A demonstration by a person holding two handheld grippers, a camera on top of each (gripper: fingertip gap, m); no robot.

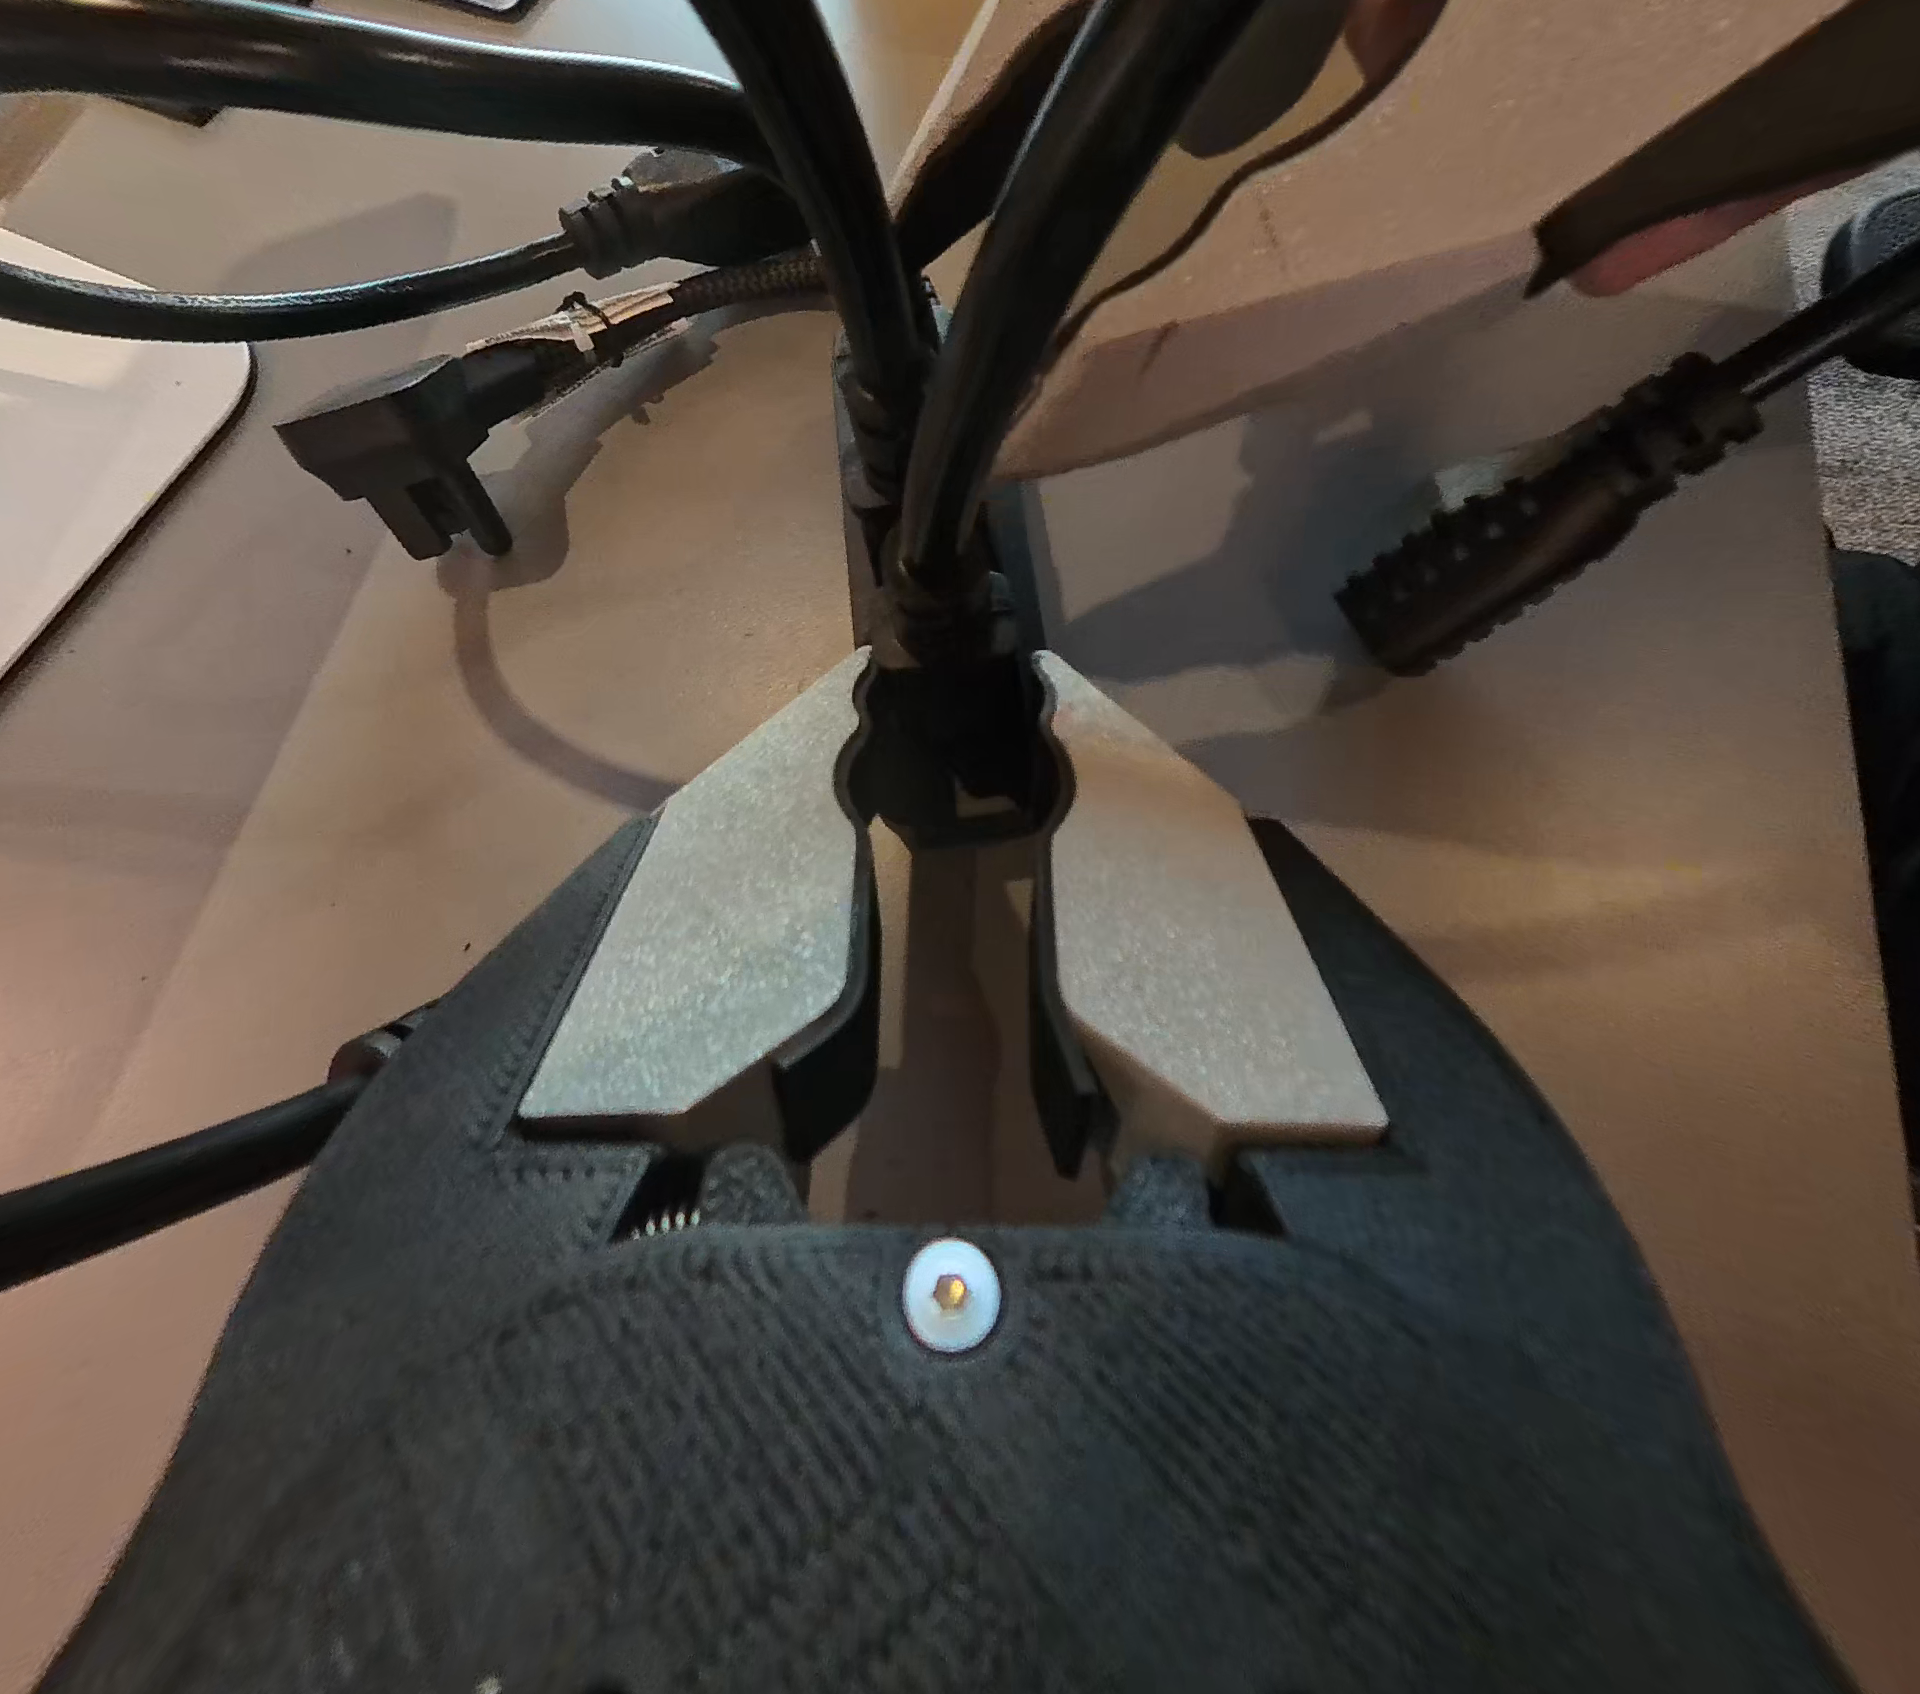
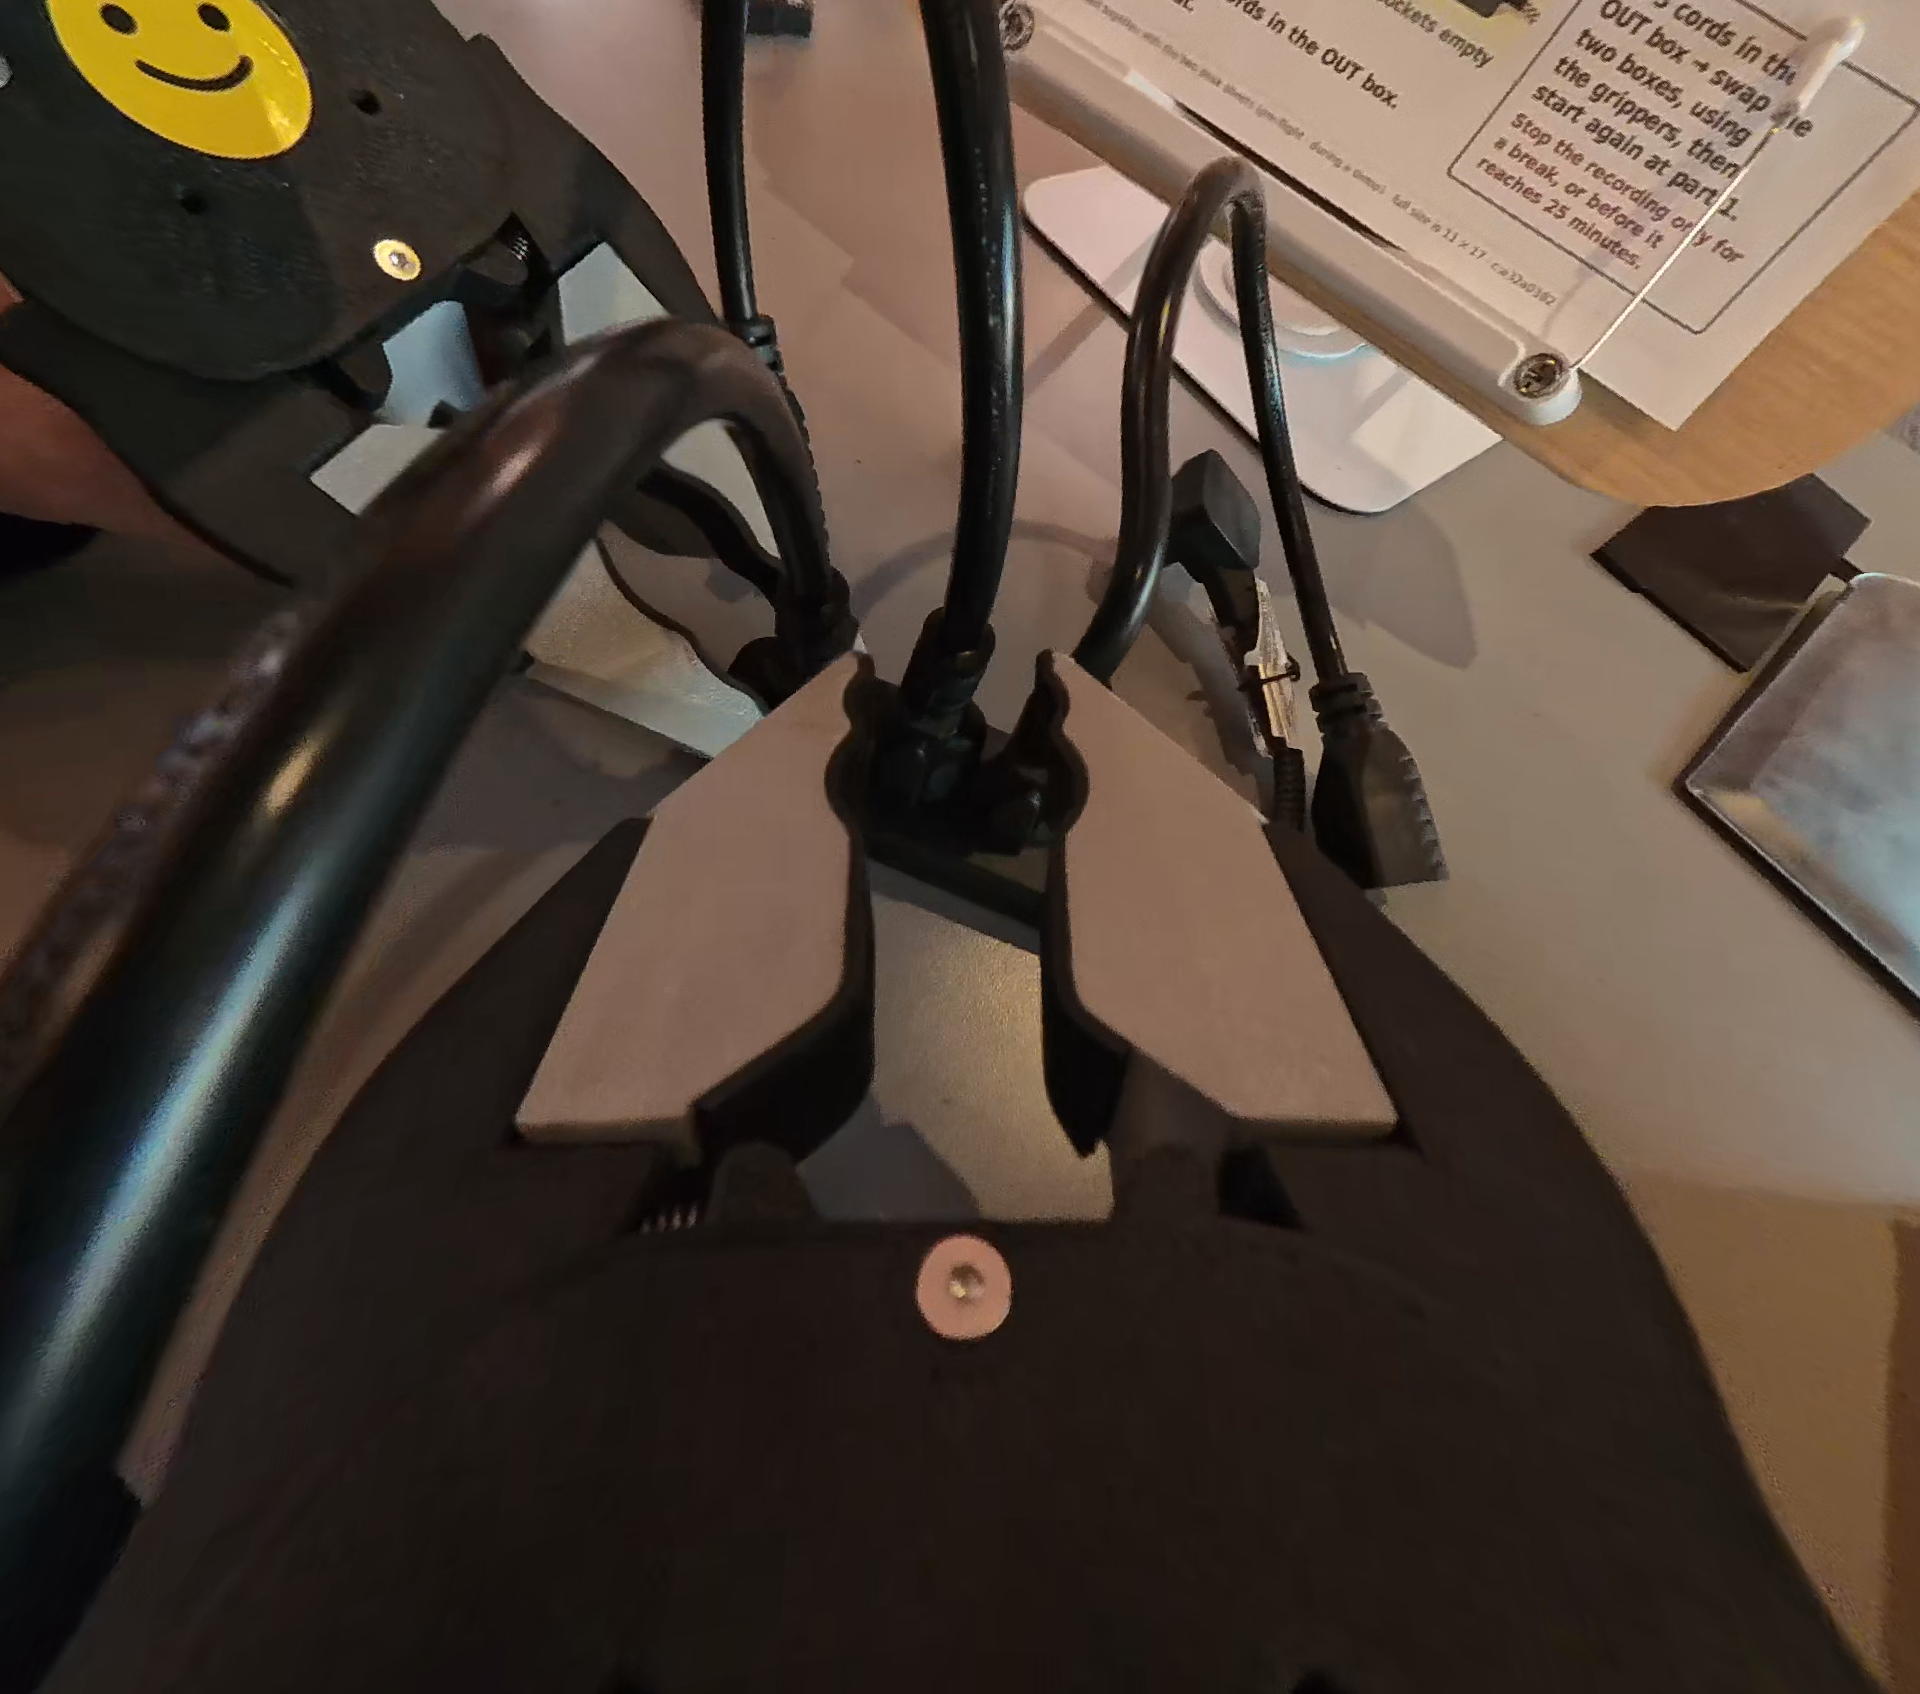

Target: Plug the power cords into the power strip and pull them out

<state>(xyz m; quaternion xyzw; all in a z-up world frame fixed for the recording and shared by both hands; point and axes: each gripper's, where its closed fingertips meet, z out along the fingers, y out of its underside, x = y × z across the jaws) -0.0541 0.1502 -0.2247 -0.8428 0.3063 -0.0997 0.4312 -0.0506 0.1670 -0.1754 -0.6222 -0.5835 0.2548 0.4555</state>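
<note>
My left gripper (image 1: 951, 688) is shut on a black plug (image 1: 940, 745) that stands on the grey power strip (image 1: 860, 543); its cord (image 1: 1039, 221) rises up and right. A second plug (image 1: 873, 418) stands in the strip just behind it. My right gripper (image 2: 951, 694) is shut on a black plug (image 2: 935, 761) seated on the power strip (image 2: 966, 865); its cord (image 2: 982, 242) rises straight up. Another plug (image 2: 805, 626) stands to its left. The left gripper's body with a yellow smiley sticker (image 2: 177, 44) shows at the upper left, its fingertips hidden by a thick cord (image 2: 312, 761).
A loose angled plug (image 1: 405, 449) (image 2: 1210, 512) and a ribbed connector end (image 1: 1507, 543) (image 2: 1371, 782) lie on the table. A cardboard box (image 1: 1403, 242) stands close on the right. A printed sheet on a white stand (image 2: 1299, 397) and a metal tray (image 2: 1829, 761) sit beyond. Left tips to right tips: about 5 cm.
</note>
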